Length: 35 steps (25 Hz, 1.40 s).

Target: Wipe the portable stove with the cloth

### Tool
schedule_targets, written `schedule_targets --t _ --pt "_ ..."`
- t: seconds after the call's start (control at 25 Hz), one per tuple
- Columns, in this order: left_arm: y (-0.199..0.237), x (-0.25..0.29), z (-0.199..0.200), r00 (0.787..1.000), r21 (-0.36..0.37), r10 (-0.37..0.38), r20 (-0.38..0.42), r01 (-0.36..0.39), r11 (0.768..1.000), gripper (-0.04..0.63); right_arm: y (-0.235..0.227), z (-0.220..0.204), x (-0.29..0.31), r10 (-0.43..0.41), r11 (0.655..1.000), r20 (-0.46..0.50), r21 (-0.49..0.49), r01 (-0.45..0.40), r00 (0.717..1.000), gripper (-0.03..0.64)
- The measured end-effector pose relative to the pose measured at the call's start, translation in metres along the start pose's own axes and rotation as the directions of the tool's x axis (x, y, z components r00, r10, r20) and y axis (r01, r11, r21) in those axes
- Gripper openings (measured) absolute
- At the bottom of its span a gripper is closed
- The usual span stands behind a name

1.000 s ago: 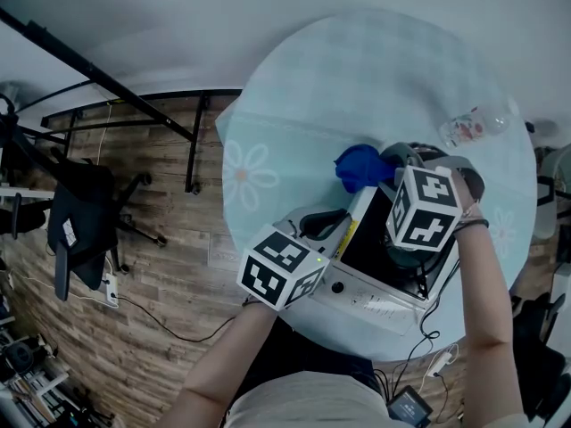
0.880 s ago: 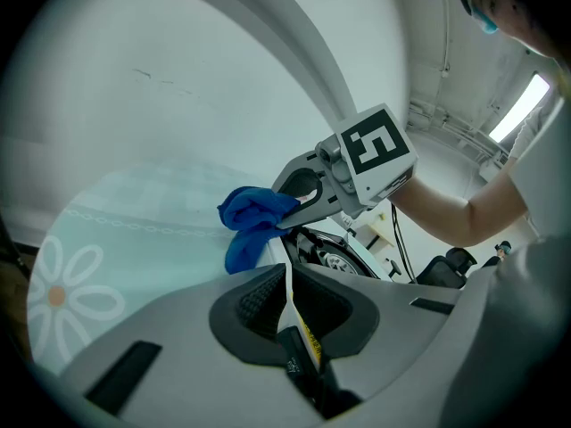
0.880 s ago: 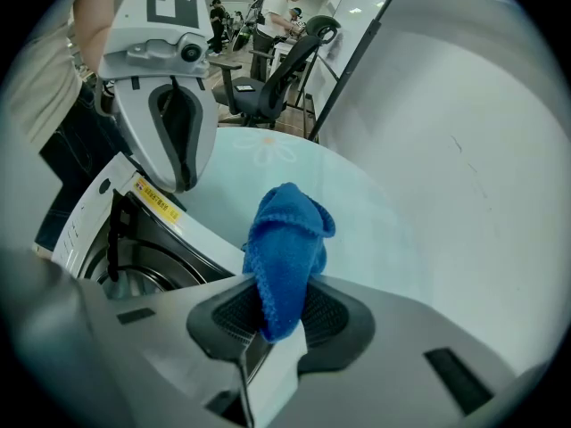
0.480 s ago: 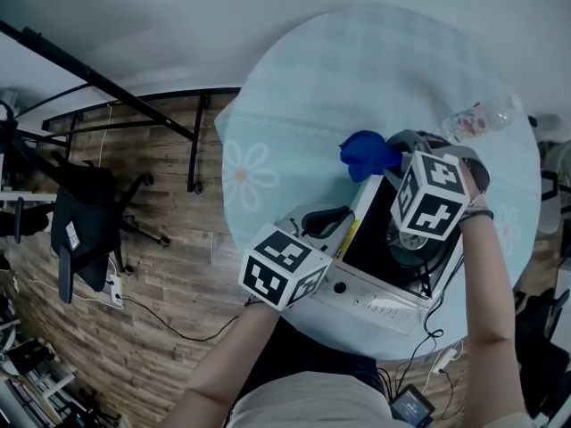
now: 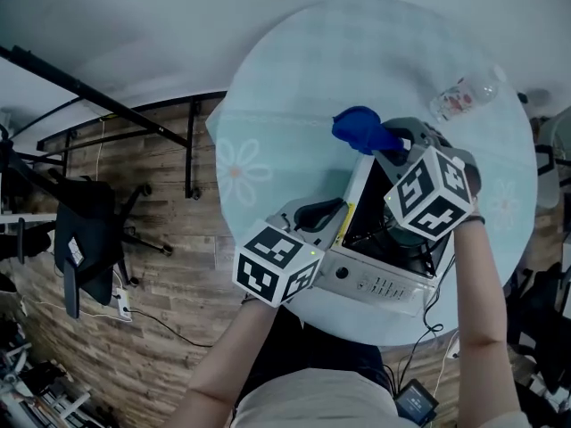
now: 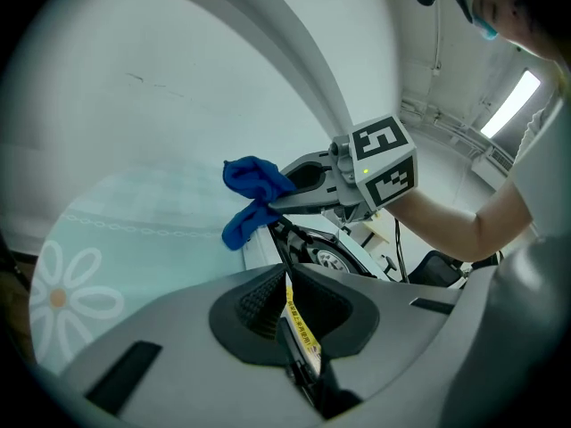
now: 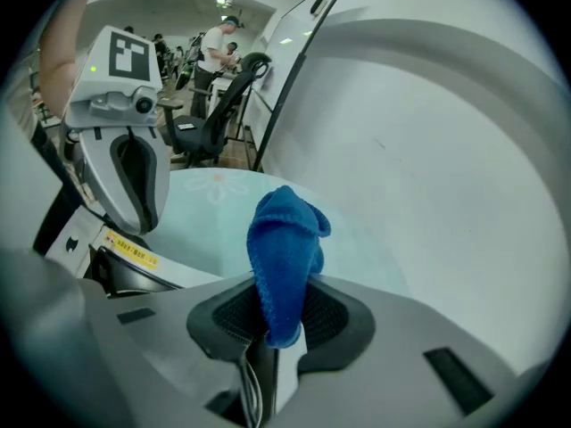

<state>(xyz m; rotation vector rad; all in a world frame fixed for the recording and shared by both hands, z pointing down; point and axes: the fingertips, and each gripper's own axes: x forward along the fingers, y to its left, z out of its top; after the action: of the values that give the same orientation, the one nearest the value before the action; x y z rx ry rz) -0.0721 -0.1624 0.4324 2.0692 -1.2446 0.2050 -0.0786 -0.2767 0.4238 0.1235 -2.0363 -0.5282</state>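
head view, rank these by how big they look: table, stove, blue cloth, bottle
1. table
2. stove
3. blue cloth and bottle: they look about alike here, and the cloth is bunched up, so I won't rank them.

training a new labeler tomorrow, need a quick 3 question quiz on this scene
1. True or false: the right gripper is shut on the blue cloth.
2. Multiple choice: what does the left gripper clamp? A) the blue cloth B) an edge of the portable stove C) nothing
3. Short answer: what clear thing lies on the table beyond the portable stove, to the person's right?

Key: 1 true; 2 B; 3 a plastic bottle.
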Motion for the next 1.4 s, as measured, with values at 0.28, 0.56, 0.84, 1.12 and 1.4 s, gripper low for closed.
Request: schedule_targets --t 0.28,0.56,0.84,1.12,1.4 --pt "-0.023 -0.024 0.004 0.997 0.077 -0.056 0.057 0.052 0.996 0.037 0.002 0.007 -0.052 -0.201 0.956 0.084 0.233 0.177 0.976 0.103" --pt "-0.057 -0.070 0.004 0.975 0.145 -0.155 0.159 0.132 0.981 0.037 0.041 0.028 -0.122 -0.374 0.838 0.176 0.485 0.250 0.911 0.103" --pt "-0.087 -0.114 0.006 0.960 0.232 -0.212 0.186 0.166 0.958 0.037 0.085 0.038 -0.191 -0.504 0.736 0.165 0.596 0.321 0.848 0.102" --pt "-0.106 -0.153 -0.003 0.946 0.295 -0.237 0.223 0.166 0.941 0.037 0.135 0.044 -0.242 -0.576 0.633 0.188 0.718 0.289 0.795 0.101" --pt "-0.138 -0.171 -0.033 0.929 0.315 -0.307 0.209 0.233 0.920 0.037 0.192 0.043 -0.268 -0.598 0.547 0.193 0.808 0.220 0.778 0.101"
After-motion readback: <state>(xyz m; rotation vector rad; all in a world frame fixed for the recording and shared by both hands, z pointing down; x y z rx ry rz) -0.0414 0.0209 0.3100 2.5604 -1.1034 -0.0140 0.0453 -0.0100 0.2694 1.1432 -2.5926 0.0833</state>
